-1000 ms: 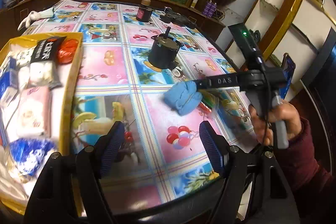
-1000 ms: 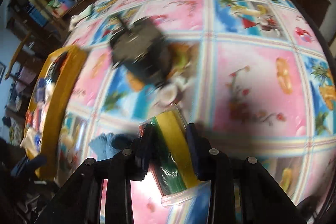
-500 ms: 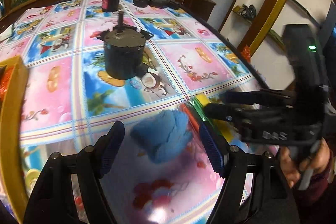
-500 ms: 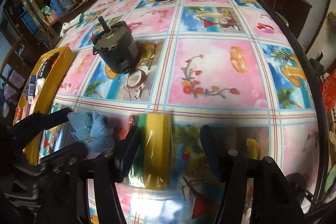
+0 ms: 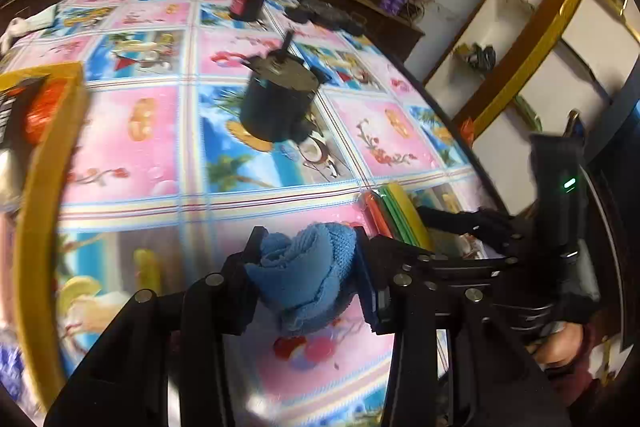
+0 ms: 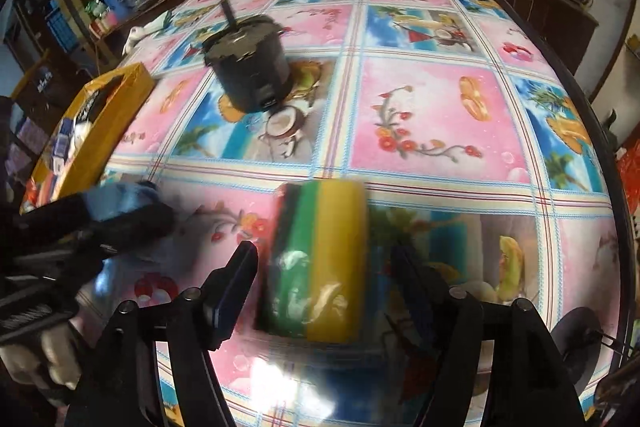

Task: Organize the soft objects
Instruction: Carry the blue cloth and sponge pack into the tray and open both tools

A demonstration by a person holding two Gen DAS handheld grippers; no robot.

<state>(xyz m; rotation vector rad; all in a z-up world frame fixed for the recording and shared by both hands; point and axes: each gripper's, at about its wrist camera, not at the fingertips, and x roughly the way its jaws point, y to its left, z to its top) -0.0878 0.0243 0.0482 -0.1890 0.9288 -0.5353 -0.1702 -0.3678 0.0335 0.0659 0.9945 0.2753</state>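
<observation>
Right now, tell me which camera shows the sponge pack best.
The right wrist view: the sponge pack lies whole on the tablecloth between the open right gripper jaws, green and yellow stripes clear. The left wrist view shows only its end, partly hidden behind the right gripper.

Your left gripper point(image 5: 310, 259) is black linkage with silver screw heads and blue finger pads point(image 5: 366, 279); your right gripper point(image 6: 324, 279) matches, a green light glowing on its handle; your sleeve point(image 5: 576, 383) is maroon.

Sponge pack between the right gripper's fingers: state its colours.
Yellow, green and dark stripes on the sponge pack; clearest in the right wrist view.
</observation>
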